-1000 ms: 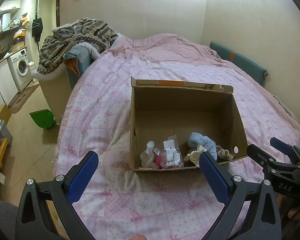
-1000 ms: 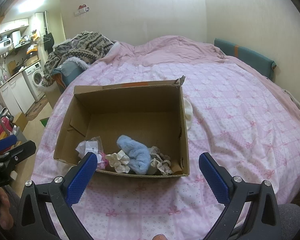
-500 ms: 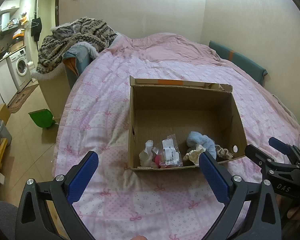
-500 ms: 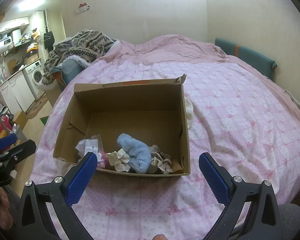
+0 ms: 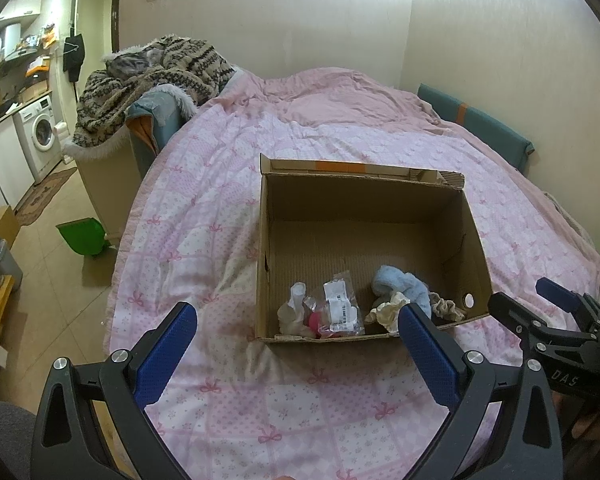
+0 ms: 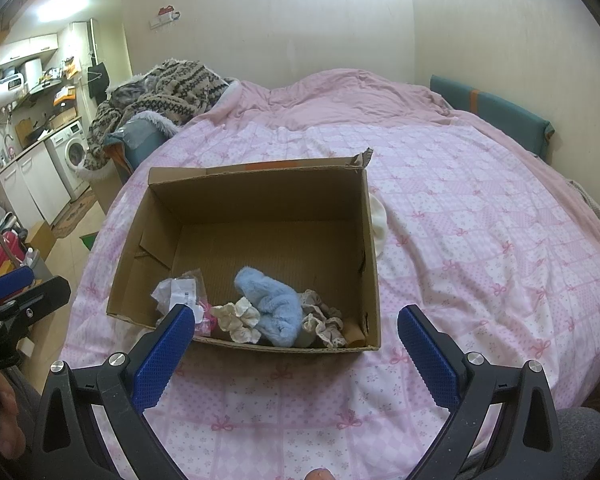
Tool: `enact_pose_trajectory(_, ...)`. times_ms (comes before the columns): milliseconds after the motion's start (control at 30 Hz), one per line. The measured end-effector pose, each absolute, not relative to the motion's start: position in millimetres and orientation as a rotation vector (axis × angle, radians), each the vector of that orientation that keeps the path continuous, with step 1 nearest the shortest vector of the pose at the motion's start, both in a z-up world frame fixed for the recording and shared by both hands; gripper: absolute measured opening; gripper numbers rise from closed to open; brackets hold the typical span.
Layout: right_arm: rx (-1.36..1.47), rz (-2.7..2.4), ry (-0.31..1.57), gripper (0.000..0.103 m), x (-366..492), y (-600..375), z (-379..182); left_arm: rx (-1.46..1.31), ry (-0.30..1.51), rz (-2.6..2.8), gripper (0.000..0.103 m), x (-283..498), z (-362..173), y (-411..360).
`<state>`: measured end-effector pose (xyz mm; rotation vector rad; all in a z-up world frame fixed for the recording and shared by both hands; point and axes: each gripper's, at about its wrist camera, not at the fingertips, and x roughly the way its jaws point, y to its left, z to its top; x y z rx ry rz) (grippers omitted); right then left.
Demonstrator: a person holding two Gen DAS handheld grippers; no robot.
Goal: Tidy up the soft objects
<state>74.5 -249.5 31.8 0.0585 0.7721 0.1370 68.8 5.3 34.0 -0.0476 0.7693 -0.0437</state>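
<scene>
Soft objects [image 6: 274, 312] in box [image 6: 256, 188], just beyond right tool [image 6: 296, 330].

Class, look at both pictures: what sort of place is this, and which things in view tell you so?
Most likely a small studio flat, with bedroom and kitchen sharing one room. A bed under a pink quilt fills the middle, a washing machine stands under a kitchen counter at the left, and a cardboard box of soft items sits on the quilt.
</scene>
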Motion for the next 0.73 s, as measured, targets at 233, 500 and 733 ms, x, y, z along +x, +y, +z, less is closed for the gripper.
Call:
enact_pose_trajectory(233,0.061,0.14,0.768,0.103,74.4,-250.2,31.3,-0.049,0.772,-0.048,0.101,68.6,33.5,3.4)
enact_pose_trajectory(500,0.061,0.14,0.768,0.103,74.5,-249.9,31.6,-0.049,0.774,-0.047,0.101,68.4,33.5,3.3)
enact_pose_trajectory(733,0.063,0.143,0.768,0.103,74.2,-249.9,32.0,-0.054,0.776,-0.05,0.101,69.1,32.0,5.7)
